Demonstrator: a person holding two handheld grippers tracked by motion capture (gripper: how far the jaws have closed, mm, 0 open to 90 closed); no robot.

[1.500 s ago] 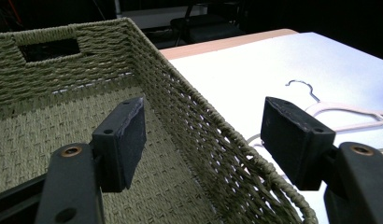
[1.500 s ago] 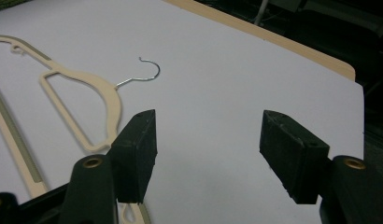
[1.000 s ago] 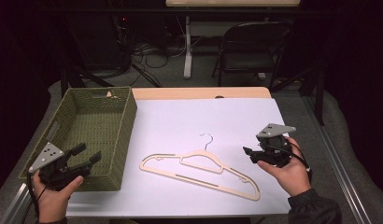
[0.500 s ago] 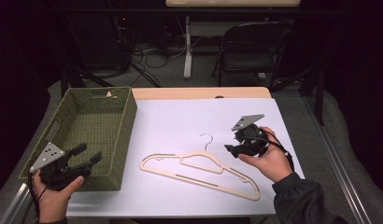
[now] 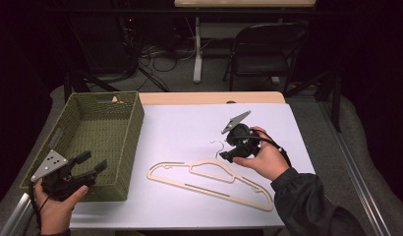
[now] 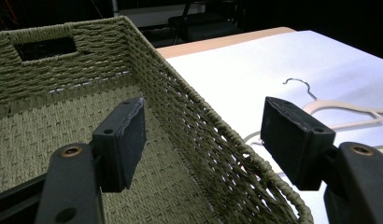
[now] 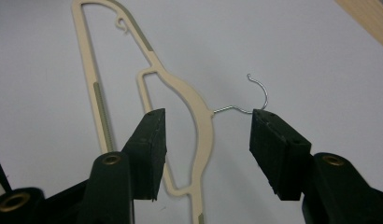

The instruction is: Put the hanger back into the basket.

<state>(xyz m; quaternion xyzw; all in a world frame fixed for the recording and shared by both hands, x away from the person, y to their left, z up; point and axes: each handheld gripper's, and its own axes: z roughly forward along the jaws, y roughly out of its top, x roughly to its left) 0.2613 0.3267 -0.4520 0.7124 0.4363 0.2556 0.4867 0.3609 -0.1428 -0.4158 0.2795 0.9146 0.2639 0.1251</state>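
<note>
Worktop (image 5: 189, 123), white sheet on top, is carrying a green woven basket (image 5: 106, 132) at its left. Cream clothes hanger (image 5: 209, 181) is lying flat right of the basket, long axis running left to right and slanting toward the near right corner; its wire hook (image 5: 218, 146) is pointing to the far side. Right tongs (image 7: 208, 133) are hovering open, straddling the hanger's neck. Left tongs (image 6: 203, 140) are sitting open astride the basket's near right rim.
</note>
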